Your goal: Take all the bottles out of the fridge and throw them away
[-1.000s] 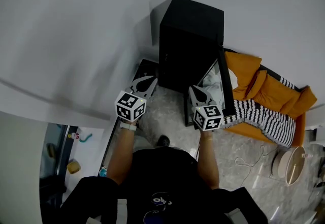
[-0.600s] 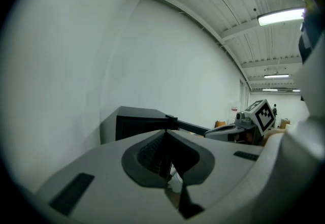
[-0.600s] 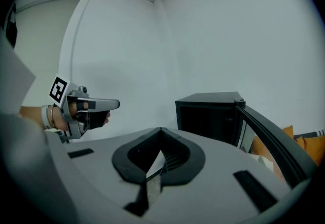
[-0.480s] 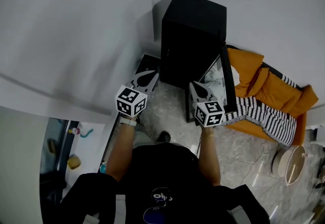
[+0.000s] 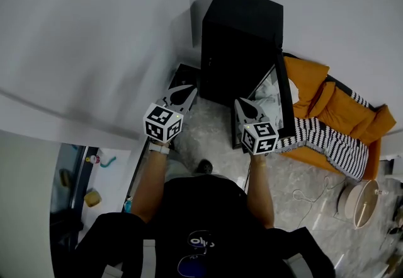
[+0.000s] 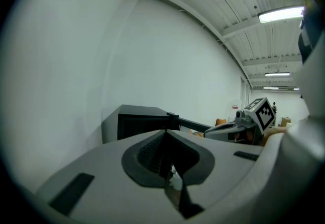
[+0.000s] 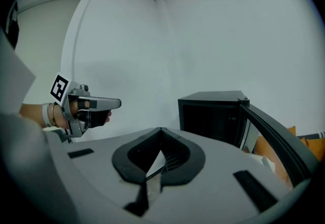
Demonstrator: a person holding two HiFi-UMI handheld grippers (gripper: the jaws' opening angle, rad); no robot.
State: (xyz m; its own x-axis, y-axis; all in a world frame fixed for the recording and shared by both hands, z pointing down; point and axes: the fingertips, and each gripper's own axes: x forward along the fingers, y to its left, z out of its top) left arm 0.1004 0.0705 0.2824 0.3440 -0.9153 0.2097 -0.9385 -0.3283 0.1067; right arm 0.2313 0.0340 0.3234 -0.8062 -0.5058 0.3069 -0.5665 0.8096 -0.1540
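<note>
The left gripper (image 5: 186, 91) is held out in front of the fridge (image 5: 239, 24), off its left front corner and short of it, with its jaws pressed together and nothing between them. The fridge itself is a squat black box standing on the floor against the white wall. Its inside faces the person but is too dark for any bottles to be made out, so whatever it holds lies ahead of both sets of jaws and touches neither. The right gripper (image 5: 239, 104) is level with the left one, before the fridge's open side, its jaws likewise closed tight on nothing. The fridge door (image 5: 284, 97) is swung open to the right, with something pale (image 5: 269, 97) showing against its inner face. Beyond the door is an orange sofa (image 5: 340, 113) with a striped blanket (image 5: 327, 141) draped over it.
</note>
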